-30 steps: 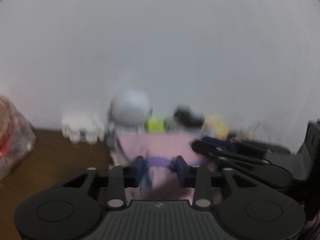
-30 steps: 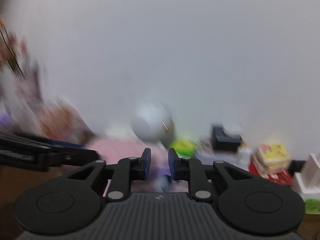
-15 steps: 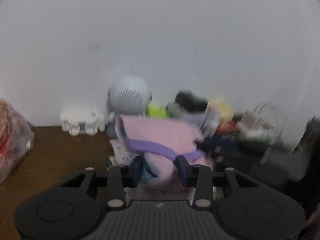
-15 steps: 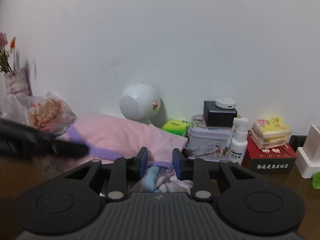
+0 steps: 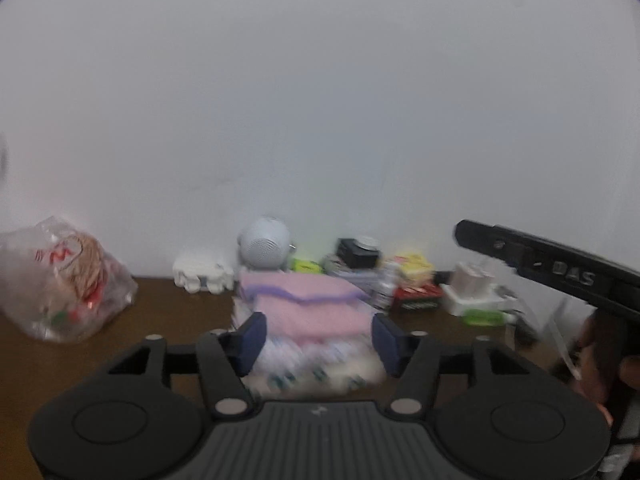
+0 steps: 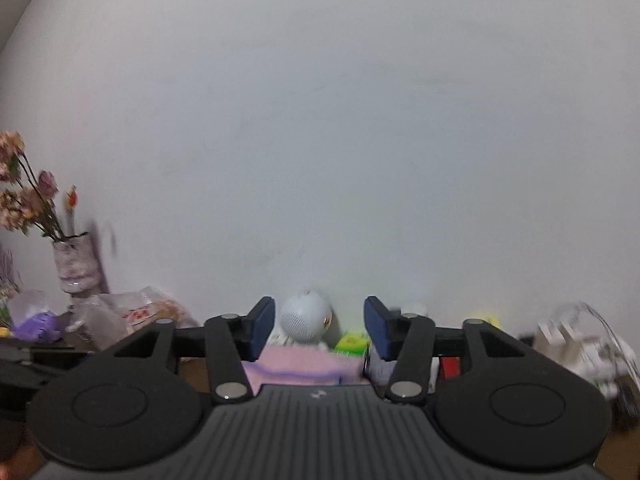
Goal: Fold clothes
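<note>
Two handheld grippers, matte black plastic w/ blue finger pads.

Left gripper point(image 5: 318, 338): ribbed dark grey centre block w/ small pale logo, round black disc each side, angular black linkage arms w/ silver screws, navy pads point(image 5: 250, 338). Right gripper point(image 6: 319, 333): same build, same screws, logo, blue pads point(image 6: 377, 332). From left cam its black side bar at right shows embossed letters, blurred.

The brown wooden table point(image 5: 168, 312) carries a stack of folded clothes point(image 5: 310, 312) in the middle, a plastic bag point(image 5: 60, 280) at the left, and a white round speaker point(image 5: 264, 244), boxes point(image 5: 416, 292) and a vase point(image 6: 78, 260) along the wall
</note>
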`<state>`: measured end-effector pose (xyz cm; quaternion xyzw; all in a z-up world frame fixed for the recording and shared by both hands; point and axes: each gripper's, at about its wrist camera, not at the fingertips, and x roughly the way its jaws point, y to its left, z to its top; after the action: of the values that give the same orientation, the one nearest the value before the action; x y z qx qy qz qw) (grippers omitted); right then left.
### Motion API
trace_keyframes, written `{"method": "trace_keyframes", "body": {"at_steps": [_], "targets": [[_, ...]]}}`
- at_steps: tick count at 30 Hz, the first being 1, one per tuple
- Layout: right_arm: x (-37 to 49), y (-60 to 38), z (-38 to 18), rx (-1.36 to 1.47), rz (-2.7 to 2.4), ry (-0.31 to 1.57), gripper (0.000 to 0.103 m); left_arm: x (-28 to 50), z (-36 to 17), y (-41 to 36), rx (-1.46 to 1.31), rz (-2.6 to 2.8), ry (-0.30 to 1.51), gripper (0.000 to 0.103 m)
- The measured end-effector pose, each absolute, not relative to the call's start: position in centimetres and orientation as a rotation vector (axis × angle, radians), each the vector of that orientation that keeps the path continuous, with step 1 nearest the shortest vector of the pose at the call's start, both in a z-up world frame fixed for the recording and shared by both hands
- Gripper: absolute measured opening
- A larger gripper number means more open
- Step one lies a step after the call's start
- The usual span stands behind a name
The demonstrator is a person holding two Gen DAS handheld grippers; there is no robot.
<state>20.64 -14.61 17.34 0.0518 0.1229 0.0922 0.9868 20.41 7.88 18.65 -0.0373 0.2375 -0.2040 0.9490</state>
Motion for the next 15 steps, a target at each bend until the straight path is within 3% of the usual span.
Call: {"method": "trace_keyframes", "body": {"at_steps": [4,7,9,11,15], "targets": [[14.8,-14.9,16.2,0.153,0.168,0.317,0.067,14.3,18.9,7.7,-0.077,-0.392,0.486,0.072],[10.5,-15.0,15.3,0.191,0.155,0.37,0.084,9.9,17.1,7.9,-0.124,-0.36,0.538,0.074],[7.3,-14.7,14.0,0.178,0.15,0.405,0.095,6.9,15.2,7.9,-0.121,-0.306,0.552,0.081],[3.9,-14.5,12.0,0.133,0.141,0.44,0.101,4.6,13.1,7.6,-0.069,-0.223,0.563,0.081],[-0.4,-14.8,8.0,0.065,0.122,0.525,0.102,1.8,9.4,7.3,-0.066,-0.139,0.611,0.081]]}}
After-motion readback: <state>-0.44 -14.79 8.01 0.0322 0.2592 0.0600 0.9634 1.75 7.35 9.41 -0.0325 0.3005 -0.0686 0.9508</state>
